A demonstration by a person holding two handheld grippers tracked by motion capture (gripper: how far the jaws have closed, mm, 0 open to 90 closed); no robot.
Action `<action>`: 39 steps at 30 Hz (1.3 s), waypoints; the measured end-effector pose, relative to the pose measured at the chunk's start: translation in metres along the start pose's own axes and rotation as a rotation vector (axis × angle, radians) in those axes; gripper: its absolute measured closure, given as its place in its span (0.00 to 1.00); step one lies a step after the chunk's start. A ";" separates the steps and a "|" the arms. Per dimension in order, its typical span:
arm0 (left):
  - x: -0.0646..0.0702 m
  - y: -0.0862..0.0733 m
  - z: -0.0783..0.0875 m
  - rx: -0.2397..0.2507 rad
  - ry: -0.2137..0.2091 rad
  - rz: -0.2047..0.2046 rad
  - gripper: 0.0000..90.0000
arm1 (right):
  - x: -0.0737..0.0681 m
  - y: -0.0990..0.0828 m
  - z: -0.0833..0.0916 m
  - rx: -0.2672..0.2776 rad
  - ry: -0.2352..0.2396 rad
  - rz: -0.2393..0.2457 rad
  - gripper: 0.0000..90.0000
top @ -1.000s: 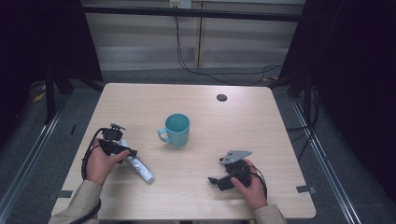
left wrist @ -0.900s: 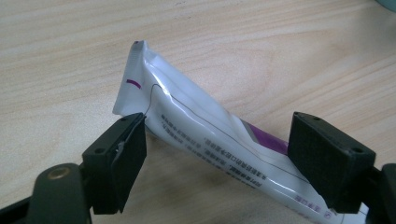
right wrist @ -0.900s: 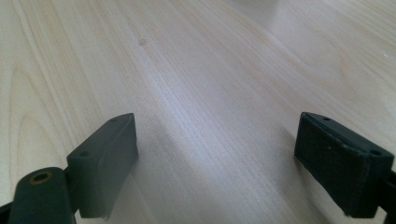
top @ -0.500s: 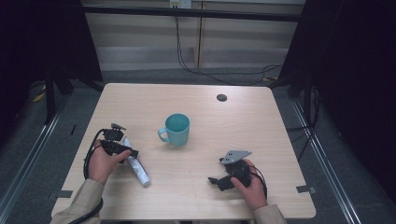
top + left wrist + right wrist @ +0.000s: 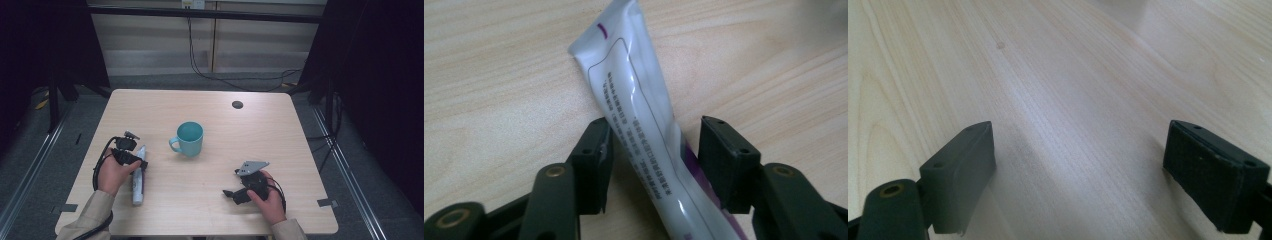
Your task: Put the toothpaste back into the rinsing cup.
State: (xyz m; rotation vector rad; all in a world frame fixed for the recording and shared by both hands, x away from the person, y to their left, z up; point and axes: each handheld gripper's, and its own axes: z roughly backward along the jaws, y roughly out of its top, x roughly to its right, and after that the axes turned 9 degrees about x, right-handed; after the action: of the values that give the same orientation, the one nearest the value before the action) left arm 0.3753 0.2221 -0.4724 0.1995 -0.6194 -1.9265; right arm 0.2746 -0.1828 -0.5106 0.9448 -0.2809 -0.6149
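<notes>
On the pale wooden counter (image 5: 220, 200), near its left front part: a white tube (image 5: 138, 180) lying flat, crimped end toward the far edge. Around its upper half, the left claw (image 5: 651, 150), jaws parted, one on either side, the left jaw touching or nearly touching the tube, the right jaw a little clear of it. Printed small text and a purple mark on the tube in the left gripper view. Held by the left hand (image 5: 112, 172), wrist resting low. Near the counter's middle, well apart from the tube: a teal mug (image 5: 189, 139), upright, handle toward the left. At the right front: the right claw (image 5: 1075, 175), spread wide over bare wood, gripping nothing, held by the right hand (image 5: 267, 197). Toward the far edge, a dark round hole (image 5: 237, 104).
</notes>
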 end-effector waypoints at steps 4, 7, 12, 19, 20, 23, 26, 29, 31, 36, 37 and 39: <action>0.001 0.001 0.000 -0.008 -0.006 -0.007 0.60 | 0.000 0.000 0.000 0.000 0.000 0.000 0.14; 0.004 0.002 -0.001 -0.020 -0.017 -0.022 0.68 | 0.000 0.000 0.000 0.000 0.000 0.000 0.14; 0.008 0.005 -0.002 -0.043 -0.032 -0.035 0.77 | 0.000 0.000 0.000 0.001 0.000 0.000 0.14; 0.016 0.008 -0.004 -0.071 0.005 -0.108 0.75 | 0.000 0.000 0.000 0.001 0.001 0.002 0.14; 0.018 0.008 -0.005 -0.075 0.010 -0.114 0.73 | 0.000 0.000 0.000 0.001 0.002 0.002 0.14; 0.021 0.010 -0.006 -0.093 0.025 -0.135 0.73 | 0.000 0.000 0.000 0.001 0.002 0.002 0.14; 0.022 0.012 -0.006 -0.114 0.002 -0.127 0.78 | 0.000 0.000 -0.001 0.002 0.003 0.004 0.14; 0.025 0.014 -0.006 -0.125 0.013 -0.148 0.84 | 0.000 0.000 -0.001 0.002 0.003 0.004 0.14; 0.023 0.013 -0.006 -0.117 0.002 -0.144 0.85 | 0.000 0.000 -0.001 0.001 0.002 0.004 0.14; 0.021 0.014 -0.004 -0.144 -0.010 -0.165 0.85 | 0.000 0.000 -0.001 0.000 0.004 0.003 0.14; 0.022 0.014 -0.005 -0.146 -0.012 -0.162 0.84 | 0.001 0.001 -0.001 0.000 0.004 0.004 0.14; 0.022 0.015 -0.006 -0.155 -0.013 -0.163 0.84 | 0.000 0.001 -0.001 -0.001 0.004 0.004 0.14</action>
State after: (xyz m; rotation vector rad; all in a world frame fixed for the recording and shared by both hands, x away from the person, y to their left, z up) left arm 0.3799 0.1963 -0.4667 0.1427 -0.4712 -2.1241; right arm 0.2755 -0.1823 -0.5106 0.9447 -0.2789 -0.6095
